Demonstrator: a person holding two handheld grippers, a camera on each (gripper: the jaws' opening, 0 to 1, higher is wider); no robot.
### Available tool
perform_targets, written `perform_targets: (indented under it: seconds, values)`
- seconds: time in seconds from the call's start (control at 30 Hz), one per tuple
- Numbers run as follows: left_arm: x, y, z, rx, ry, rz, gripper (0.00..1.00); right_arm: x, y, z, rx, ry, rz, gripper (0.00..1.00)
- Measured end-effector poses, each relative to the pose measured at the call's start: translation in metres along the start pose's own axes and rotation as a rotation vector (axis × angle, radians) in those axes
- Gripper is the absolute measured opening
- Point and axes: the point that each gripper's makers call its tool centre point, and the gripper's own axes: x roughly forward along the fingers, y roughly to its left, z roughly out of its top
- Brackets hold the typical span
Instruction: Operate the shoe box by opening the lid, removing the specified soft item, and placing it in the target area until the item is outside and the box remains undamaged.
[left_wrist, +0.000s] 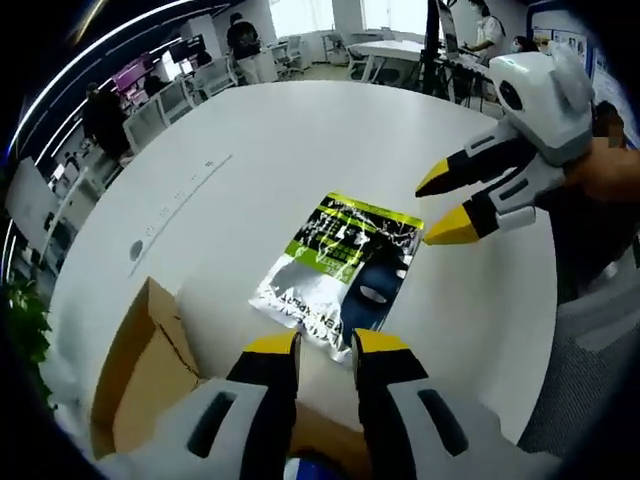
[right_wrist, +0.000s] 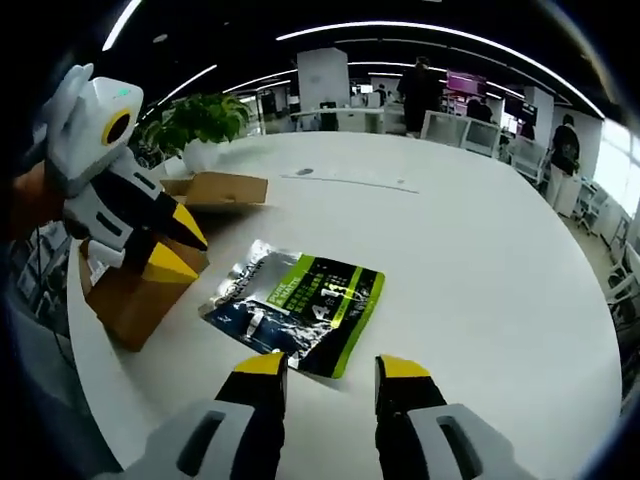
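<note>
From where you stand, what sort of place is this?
Likely an open-plan office: a large white table, rows of desks and chairs behind it, ceiling strip lights, and a potted plant.

Green, silver and black pouch (right_wrist: 296, 310); brown cardboard box (right_wrist: 150, 270); white table (right_wrist: 480, 260).
</note>
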Motion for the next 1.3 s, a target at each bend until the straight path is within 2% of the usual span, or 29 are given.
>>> perform_targets:
  seconds: [0.1,0.3,0.43,0.6,0.9,1.03,1.17,1.3]
  values:
    - [-0.009,0.000,0.002,-0.043,-0.032,0.001,0.24,-0.003,0.001,0.004,-0.020,-0.009,0.003,0.33]
    - [-0.031,0.003,0.000,-0.101,-0.091,0.011,0.36,-0.013,0.016,0.015,-0.021,-0.033,0.052,0.39]
    - [-0.048,0.010,-0.006,-0.143,-0.129,0.023,0.46,-0.019,0.033,0.023,0.023,-0.043,0.119,0.40]
    - [-0.067,0.023,-0.015,-0.207,-0.185,0.046,0.56,-0.025,0.047,0.033,0.009,-0.041,0.149,0.45]
    - [-0.095,0.042,-0.049,-0.269,-0.209,0.073,0.59,-0.032,0.074,0.048,-0.033,-0.045,0.201,0.46]
    - [-0.113,0.058,-0.071,-0.299,-0.215,0.110,0.58,-0.031,0.080,0.049,-0.046,-0.039,0.215,0.46]
    - [-0.132,0.077,-0.090,-0.300,-0.235,0.186,0.55,-0.030,0.089,0.051,-0.051,-0.044,0.238,0.46]
    - [-0.151,0.090,-0.113,-0.350,-0.240,0.227,0.55,-0.027,0.098,0.054,-0.059,-0.041,0.256,0.46]
